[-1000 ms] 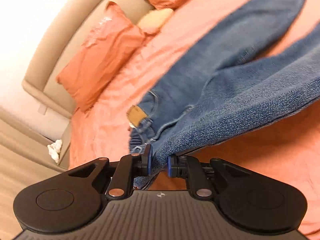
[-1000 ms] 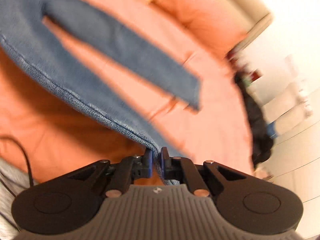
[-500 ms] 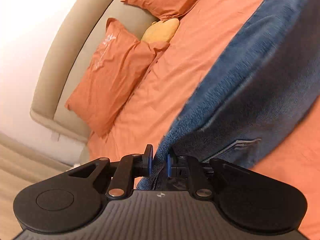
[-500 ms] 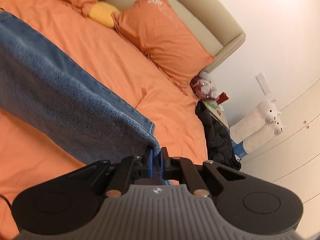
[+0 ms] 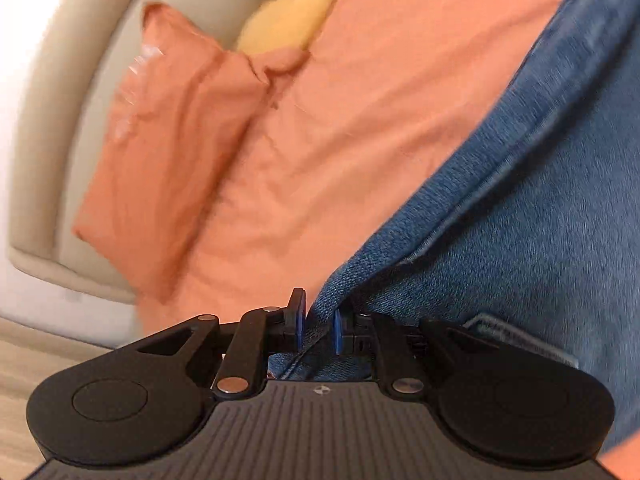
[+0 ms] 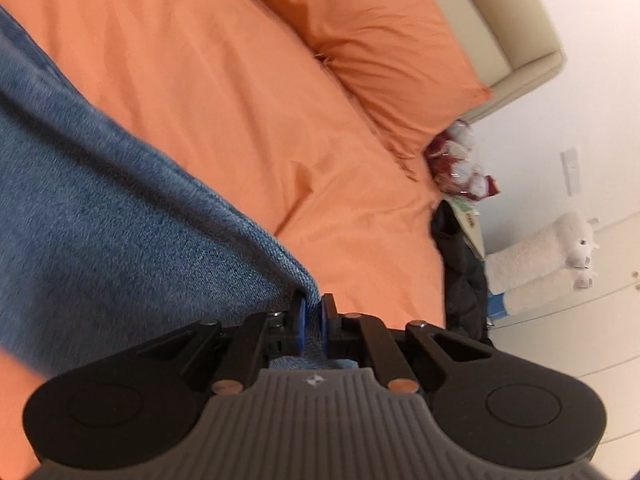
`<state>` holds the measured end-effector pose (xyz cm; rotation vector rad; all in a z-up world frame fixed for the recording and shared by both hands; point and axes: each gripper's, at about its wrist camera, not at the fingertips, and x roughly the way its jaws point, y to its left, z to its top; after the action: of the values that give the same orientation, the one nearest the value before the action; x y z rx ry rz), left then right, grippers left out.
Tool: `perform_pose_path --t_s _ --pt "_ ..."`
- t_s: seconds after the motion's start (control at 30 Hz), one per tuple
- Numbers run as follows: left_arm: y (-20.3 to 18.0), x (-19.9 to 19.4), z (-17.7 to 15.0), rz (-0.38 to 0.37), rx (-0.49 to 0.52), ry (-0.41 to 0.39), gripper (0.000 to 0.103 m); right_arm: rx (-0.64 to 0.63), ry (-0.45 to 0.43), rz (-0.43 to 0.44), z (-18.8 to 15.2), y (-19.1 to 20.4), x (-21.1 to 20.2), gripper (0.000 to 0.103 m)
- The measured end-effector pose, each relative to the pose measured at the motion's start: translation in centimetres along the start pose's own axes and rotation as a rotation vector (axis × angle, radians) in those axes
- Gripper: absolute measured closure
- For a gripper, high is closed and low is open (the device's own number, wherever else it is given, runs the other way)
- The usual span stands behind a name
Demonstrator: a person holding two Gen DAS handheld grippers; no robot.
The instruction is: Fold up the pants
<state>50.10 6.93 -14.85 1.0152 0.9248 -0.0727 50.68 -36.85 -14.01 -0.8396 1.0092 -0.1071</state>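
Note:
The blue denim pants (image 5: 520, 220) lie stretched over the orange bed (image 5: 360, 100). My left gripper (image 5: 318, 330) is shut on the denim near a back pocket, at the waist end. In the right wrist view the pants (image 6: 100, 208) fill the left side, and my right gripper (image 6: 312, 326) is shut on a hemmed corner of the cloth. The denim runs taut from each gripper's fingers. Most of the legs are out of view.
Orange pillows (image 5: 172, 152) (image 6: 392, 40) and a yellow cushion (image 5: 288, 20) lie against the beige headboard (image 5: 60, 100). To the right of the bed are a dark garment (image 6: 460, 264), a red-and-white bundle (image 6: 460, 160) and white plush toys (image 6: 540, 256) by white cabinets.
Both grippers have carried the held leg across onto the other one. The spread legs seen a second ago now form one broad denim band, and both views have drawn closer to the bed.

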Motion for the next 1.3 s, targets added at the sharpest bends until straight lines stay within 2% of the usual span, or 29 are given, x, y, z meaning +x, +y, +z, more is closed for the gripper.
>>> perform_pose_path --t_s 0.07,0.27,0.4,0.57,0.6,0.63,0.7,0.73,0.77,0.9,1.0,1.07,1.13,1.2,1.3 --pt "0.1 2.3 0.2 -0.06 -0.036 0.027 0.088 -0.026 0.031 0.021 1.3 1.0 2.8 0.103" --pt "-0.6 6.0 0.0 -0.128 -0.079 0.044 0.087 -0.079 0.114 0.063 2.5 4.0 8.6 0.103" --pt "-0.9 6.3 -0.4 -0.129 -0.095 0.033 0.087 -0.091 0.125 0.064 2.3 5.0 9.4 0.103" --pt "-0.1 6.4 1.0 -0.126 -0.127 0.06 0.083 -0.072 0.149 0.09 2.5 3.3 9.2 0.103" --pt "0.0 6.3 1.3 -0.112 -0.138 0.068 0.079 -0.054 0.145 0.088 2.5 2.9 9.1 0.102" --pt "-0.1 6.2 1.5 -0.098 -0.147 0.077 0.074 -0.04 0.143 0.085 2.5 2.7 8.9 0.097" --pt "-0.1 5.5 1.2 -0.076 -0.154 0.071 0.059 -0.009 0.136 0.081 2.1 2.4 7.9 0.08" --pt "0.1 4.8 1.0 -0.059 -0.164 0.054 0.026 0.01 0.127 0.086 1.9 2.2 7.1 0.06" --pt "0.5 3.9 0.7 -0.048 -0.181 0.028 0.007 0.028 0.116 0.1 1.5 1.9 6.3 0.053" --pt "2.1 0.7 0.0 -0.031 -0.221 -0.006 0.01 0.104 0.129 0.124 -0.3 0.0 4.0 0.053" --pt "2.1 -2.4 -1.0 -0.042 -0.229 -0.045 0.012 0.232 0.156 0.145 -2.9 -3.1 3.2 0.054" --pt "1.7 -3.7 -1.8 -0.057 -0.245 -0.035 0.019 0.357 0.187 0.158 -5.3 -5.5 2.9 0.057" --pt "0.8 -4.7 -2.8 -0.077 -0.266 -0.017 0.022 0.489 0.211 0.189 -8.2 -7.4 2.8 0.064" --pt "-0.2 -5.2 -3.8 -0.088 -0.273 0.004 0.025 0.594 0.219 0.221 -11.0 -8.6 2.7 0.065" --pt "-1.8 -5.8 -5.3 -0.086 -0.273 0.031 0.025 0.727 0.22 0.264 -14.8 -9.4 3.2 0.065"
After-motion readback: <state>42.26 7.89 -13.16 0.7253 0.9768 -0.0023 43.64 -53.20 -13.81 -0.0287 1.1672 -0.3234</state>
